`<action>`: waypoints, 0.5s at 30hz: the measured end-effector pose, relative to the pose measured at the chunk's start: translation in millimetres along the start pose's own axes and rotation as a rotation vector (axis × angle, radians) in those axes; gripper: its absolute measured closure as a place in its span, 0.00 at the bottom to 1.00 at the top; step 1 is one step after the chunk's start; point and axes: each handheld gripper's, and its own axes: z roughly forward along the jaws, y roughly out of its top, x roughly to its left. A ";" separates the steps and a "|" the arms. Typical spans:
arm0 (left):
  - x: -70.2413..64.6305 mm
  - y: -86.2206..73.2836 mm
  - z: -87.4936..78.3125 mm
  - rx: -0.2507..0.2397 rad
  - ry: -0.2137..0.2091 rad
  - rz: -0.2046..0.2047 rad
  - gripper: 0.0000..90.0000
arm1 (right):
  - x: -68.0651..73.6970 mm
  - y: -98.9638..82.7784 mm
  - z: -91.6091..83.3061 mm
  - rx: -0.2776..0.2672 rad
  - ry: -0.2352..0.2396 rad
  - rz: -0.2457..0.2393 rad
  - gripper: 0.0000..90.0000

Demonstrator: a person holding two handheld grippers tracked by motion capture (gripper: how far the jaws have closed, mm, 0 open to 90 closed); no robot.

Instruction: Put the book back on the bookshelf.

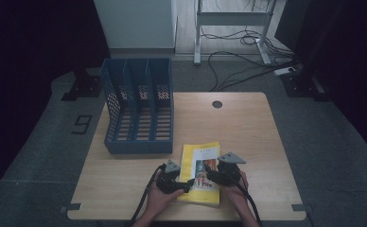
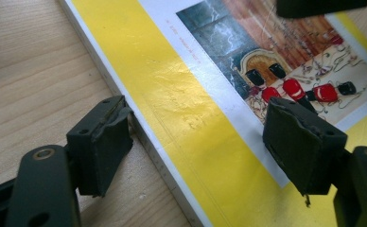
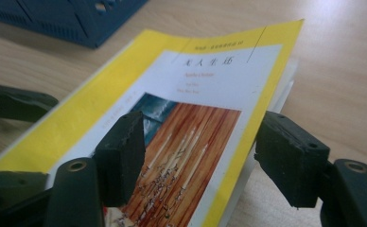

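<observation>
Both grippers straddle the yellow book [image 1: 201, 172] at the table's [image 1: 248, 127] near edge: left gripper [image 2: 196, 151] wide across its spine, right gripper [image 3: 200, 161] wide over its far-side edge, neither pressing. Farther back, the high view adds a blue file rack [image 1: 139, 106].

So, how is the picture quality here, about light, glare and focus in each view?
High view: dim, with dark corners, and the book looks small and soft. Left gripper view: bright, with glare on the glossy yellow cover. Right gripper view: the blue file rack behind and the near jaws are blurred; the cover print is sharper.
</observation>
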 end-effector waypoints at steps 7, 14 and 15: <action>-0.4 -0.2 -0.3 0.003 0.001 -0.002 0.26 | 7.1 5.3 -7.6 -0.025 0.028 -0.021 0.37; -0.2 -1.1 -0.3 -0.007 -0.003 -0.008 0.26 | 17.2 10.8 -15.9 -0.040 0.068 -0.044 0.38; -0.1 -1.2 -0.3 -0.008 -0.003 -0.008 0.26 | 18.9 11.3 -16.4 -0.041 0.073 -0.052 0.38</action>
